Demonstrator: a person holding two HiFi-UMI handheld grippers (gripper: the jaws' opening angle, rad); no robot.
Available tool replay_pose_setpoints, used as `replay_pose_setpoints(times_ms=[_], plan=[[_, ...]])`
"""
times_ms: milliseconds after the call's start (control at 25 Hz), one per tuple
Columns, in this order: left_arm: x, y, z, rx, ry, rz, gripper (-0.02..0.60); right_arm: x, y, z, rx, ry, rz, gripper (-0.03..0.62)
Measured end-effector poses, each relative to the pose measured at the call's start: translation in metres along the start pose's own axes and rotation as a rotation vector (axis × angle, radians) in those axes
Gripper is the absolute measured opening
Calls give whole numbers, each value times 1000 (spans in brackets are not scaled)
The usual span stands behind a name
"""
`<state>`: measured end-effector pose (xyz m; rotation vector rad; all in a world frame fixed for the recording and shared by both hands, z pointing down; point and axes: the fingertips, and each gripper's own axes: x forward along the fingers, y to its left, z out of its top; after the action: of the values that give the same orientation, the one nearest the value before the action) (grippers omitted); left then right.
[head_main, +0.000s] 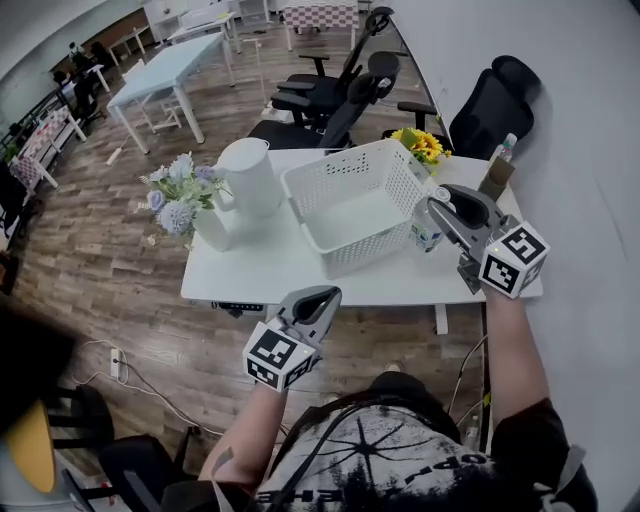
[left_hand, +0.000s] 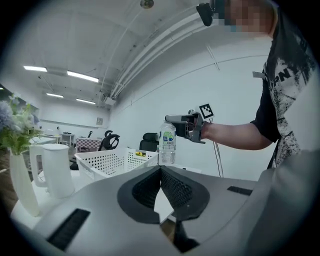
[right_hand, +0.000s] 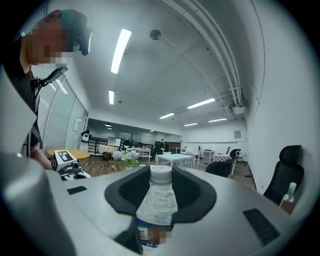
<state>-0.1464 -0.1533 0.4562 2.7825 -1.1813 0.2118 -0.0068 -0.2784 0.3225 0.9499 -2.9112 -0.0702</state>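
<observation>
the person's printed shirt (head_main: 385, 450) is seen nearest, at the bottom of the head view, and just beyond it the left gripper (head_main: 318, 298) is held above the near edge of the white table (head_main: 250, 270). its jaws are pressed together at the tips and nothing is caught between them, as is shown in the left gripper view. the right gripper (head_main: 432, 205) is held over the table's right part, and its jaws are closed on the neck and shoulder of a clear water bottle (right_hand: 159, 200) with a white cap. the bottle is kept upright, just beside the right wall of the white perforated basket (head_main: 345, 180); whether its base rests on the table cannot be told. to the left of the basket a white jug (head_main: 248, 175) is placed, and nearer the left edge a white vase of pale blue flowers (head_main: 180, 195). behind the basket sunflowers (head_main: 420, 145) are seen, and a second bottle (head_main: 505, 148) is set at the far right corner.
</observation>
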Motion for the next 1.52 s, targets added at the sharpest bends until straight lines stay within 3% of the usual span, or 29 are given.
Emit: replay_pose_setpoints(times_ms=[280, 680, 1520], plan=[[38, -21, -2, -10, 12, -66, 10, -38, -24, -39, 40, 55, -56, 149], [114, -50, 9, -16, 27, -93, 9, -71, -73, -75, 69, 110, -36, 149], [202, -60, -27, -103, 125, -33, 10, -81, -117, -196, 132, 242, 58, 149]])
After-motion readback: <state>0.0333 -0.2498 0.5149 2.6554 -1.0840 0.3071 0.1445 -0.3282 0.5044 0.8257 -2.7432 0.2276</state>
